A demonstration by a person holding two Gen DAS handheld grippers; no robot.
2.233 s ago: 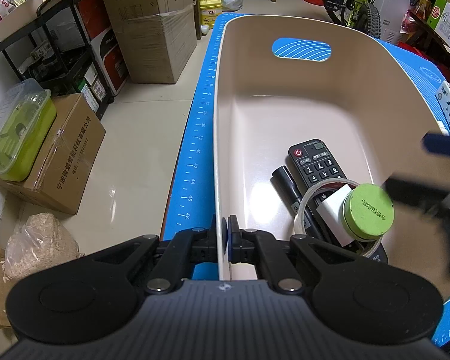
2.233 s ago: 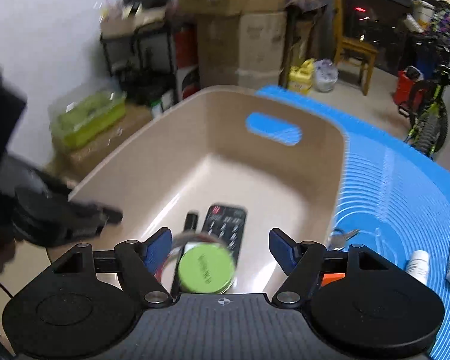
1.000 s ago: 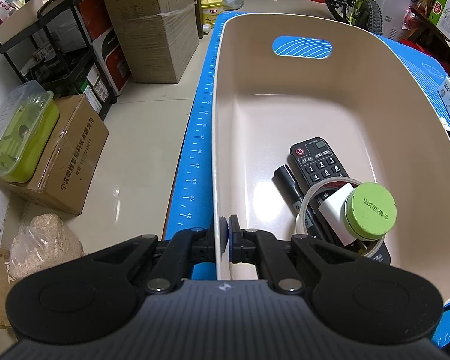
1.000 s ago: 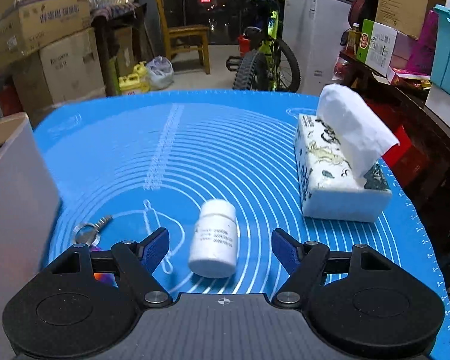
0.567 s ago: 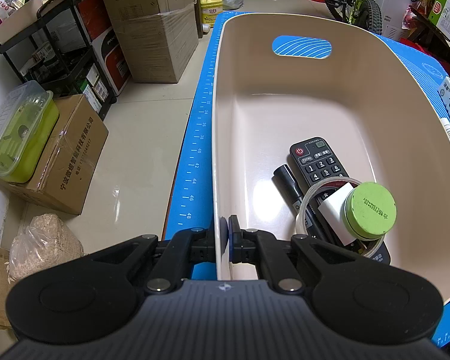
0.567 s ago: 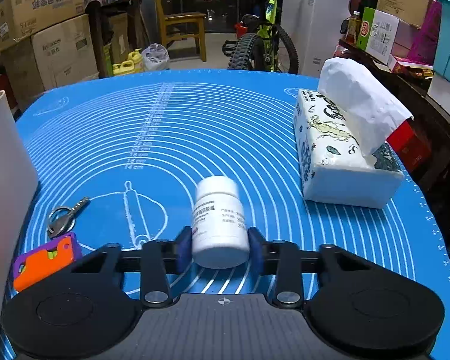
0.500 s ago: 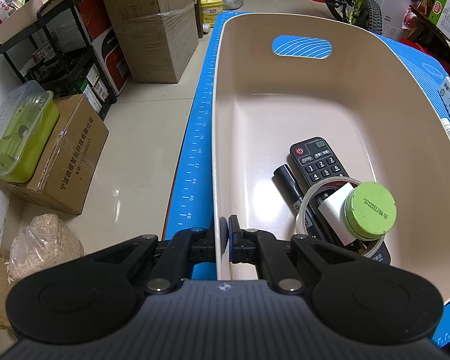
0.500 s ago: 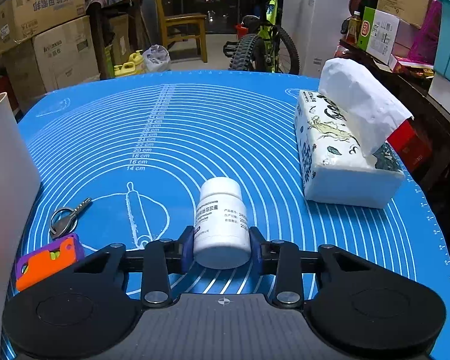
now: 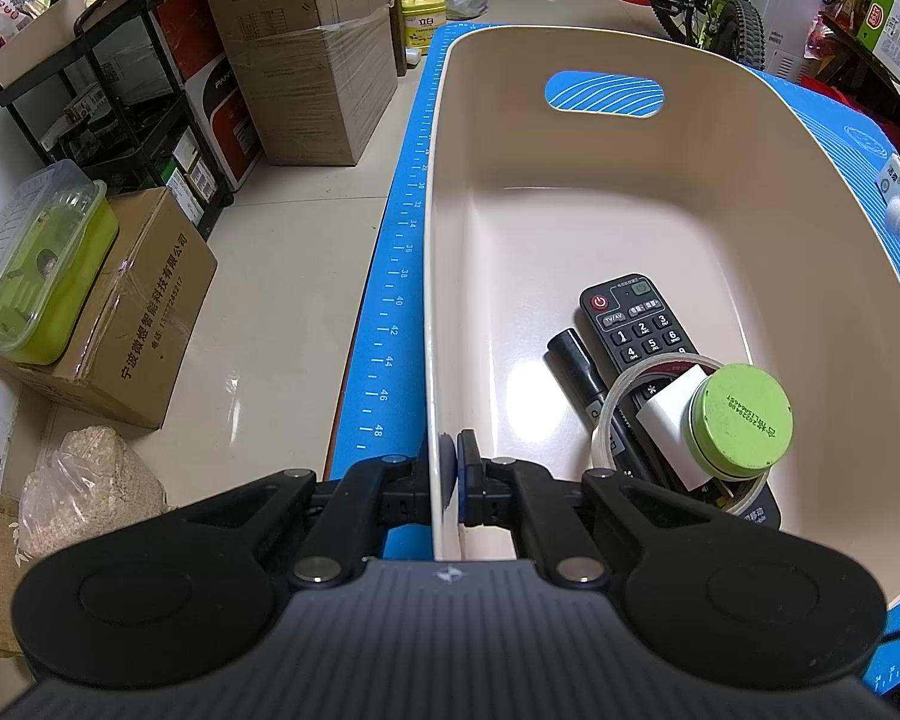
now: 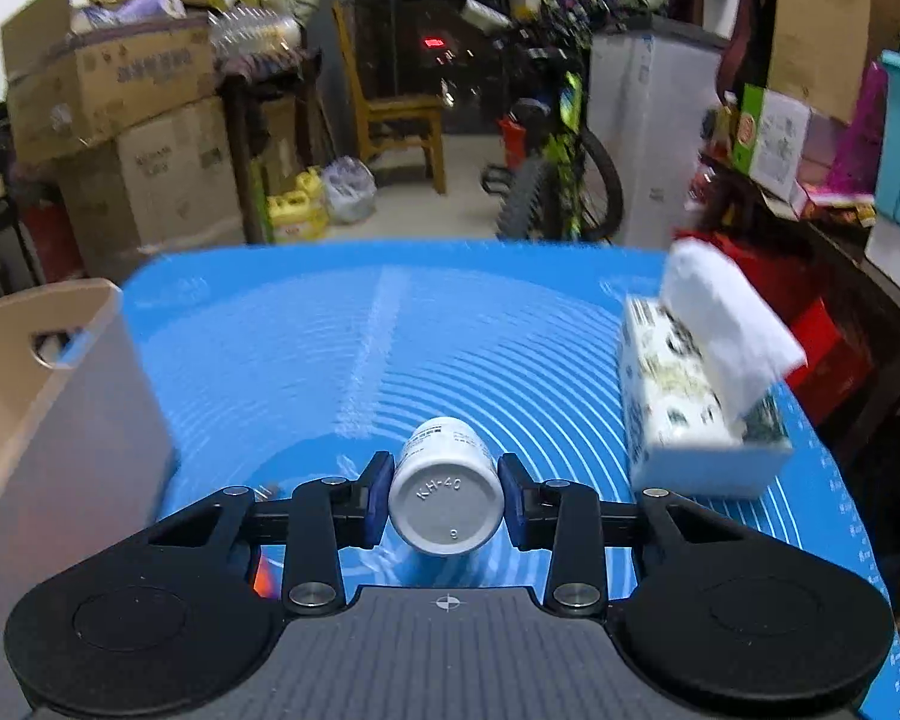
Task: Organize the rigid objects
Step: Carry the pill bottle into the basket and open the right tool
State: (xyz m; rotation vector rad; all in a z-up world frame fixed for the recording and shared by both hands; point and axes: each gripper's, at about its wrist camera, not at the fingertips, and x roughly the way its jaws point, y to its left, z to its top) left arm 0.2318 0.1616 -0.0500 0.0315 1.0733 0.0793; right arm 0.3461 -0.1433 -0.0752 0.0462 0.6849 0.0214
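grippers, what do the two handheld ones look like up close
The left gripper and the right gripper match: grey ribbed body with a small crosshair mark, black linkage arms with silver pivot screws, round black discs at both sides, blue pads on the fingertips. No sleeve or hand shows.

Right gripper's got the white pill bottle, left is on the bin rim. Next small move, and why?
Probably carry the white plastic pill bottle leftward over the beige plastic bin. The right gripper clamps it clear of the blue mat, and the left gripper pinches the bin's rim, steadying it.
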